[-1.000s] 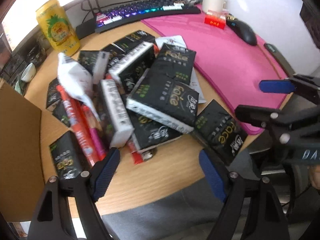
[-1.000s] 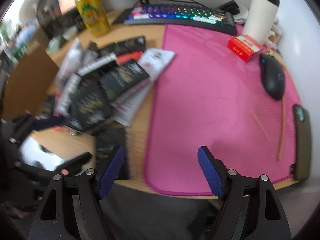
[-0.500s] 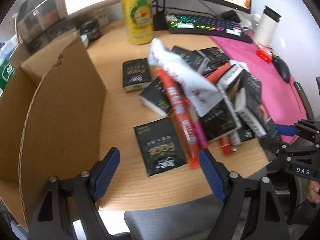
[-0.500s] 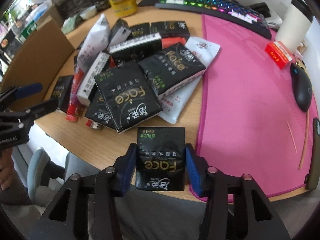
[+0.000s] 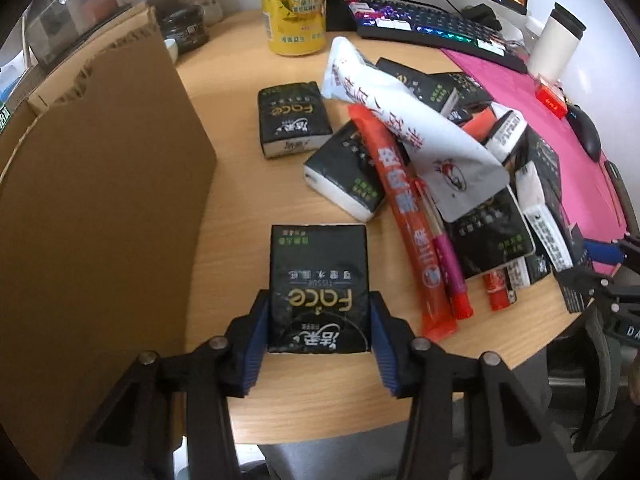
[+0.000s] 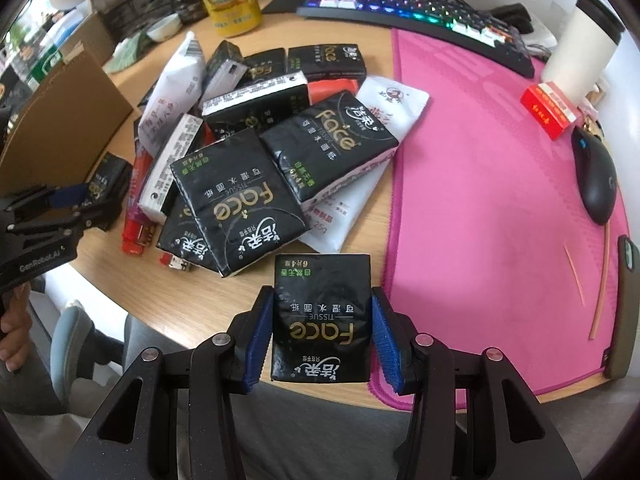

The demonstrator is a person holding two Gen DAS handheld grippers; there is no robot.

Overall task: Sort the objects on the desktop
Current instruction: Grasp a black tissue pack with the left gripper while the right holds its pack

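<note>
Tissue pack (image 5: 318, 292) clamped between my left fingers (image 5: 256, 340), which just closed; second tissue pack (image 6: 322, 316) clamped between my right fingers (image 6: 386, 344); counter (image 5: 240, 184) beneath both.

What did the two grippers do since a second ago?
Both were open over the desk. The right gripper closed first on a tissue pack beside the pink mat. The left gripper swung toward the cardboard box and has just closed on another tissue pack. The pile and can stayed put.
</note>
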